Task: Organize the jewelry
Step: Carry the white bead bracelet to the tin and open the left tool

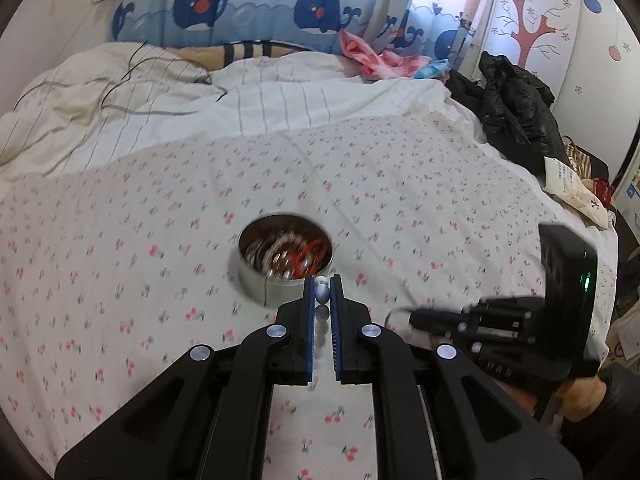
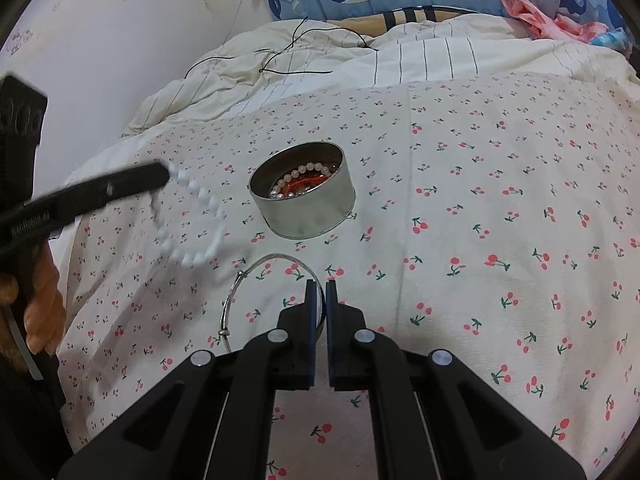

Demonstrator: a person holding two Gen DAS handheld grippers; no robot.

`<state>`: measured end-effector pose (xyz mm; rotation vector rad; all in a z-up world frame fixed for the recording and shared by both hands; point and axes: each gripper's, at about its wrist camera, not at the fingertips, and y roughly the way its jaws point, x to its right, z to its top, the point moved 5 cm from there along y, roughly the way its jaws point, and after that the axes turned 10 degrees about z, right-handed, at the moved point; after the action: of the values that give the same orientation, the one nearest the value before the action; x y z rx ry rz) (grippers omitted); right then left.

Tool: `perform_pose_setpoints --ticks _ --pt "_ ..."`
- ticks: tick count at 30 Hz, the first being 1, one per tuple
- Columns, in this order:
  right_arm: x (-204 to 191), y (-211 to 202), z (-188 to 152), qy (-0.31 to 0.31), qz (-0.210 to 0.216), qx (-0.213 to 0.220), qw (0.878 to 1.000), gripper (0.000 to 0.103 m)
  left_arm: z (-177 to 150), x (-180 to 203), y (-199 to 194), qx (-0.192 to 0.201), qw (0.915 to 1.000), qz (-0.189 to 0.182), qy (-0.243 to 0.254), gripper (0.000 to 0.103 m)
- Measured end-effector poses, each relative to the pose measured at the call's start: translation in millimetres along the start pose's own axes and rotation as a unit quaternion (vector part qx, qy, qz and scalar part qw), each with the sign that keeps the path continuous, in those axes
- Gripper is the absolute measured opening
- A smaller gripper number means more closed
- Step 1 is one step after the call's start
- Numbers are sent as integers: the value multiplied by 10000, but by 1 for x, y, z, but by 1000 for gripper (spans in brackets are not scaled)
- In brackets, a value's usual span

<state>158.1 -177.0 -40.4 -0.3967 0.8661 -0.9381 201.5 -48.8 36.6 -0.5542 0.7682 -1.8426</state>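
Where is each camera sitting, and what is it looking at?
Left wrist: rides on the left gripper, looking along its fingers over the bed toward the round tin; white bead bracelet pinched between them; the right gripper shows at right.
Right wrist: rides on the right gripper, looking toward the tin; thin silver bangle between its fingers; the left gripper and the person's hand show at left, bracelet dangling.
Both share: the tin, the cherry-print sheet, both grippers.
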Motion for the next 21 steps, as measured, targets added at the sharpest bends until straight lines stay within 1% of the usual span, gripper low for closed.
perform_pose_setpoints --ticks 5,10,16,21 --pt "-1 0 -1 -10 -10 -15 10000 5 26 9 11 107 9999 -44 77 6" --pt "-1 -1 -1 11 1 -3 10000 5 45 10 37 37 9999 -140 -81 6" --pt "-2 -1 -1 19 25 -9 10000 5 53 9 66 -111 9996 -135 -207 6" --pt "-3 0 -2 17 30 -28 10000 5 45 2 91 -347 9988 -77 -323 7"
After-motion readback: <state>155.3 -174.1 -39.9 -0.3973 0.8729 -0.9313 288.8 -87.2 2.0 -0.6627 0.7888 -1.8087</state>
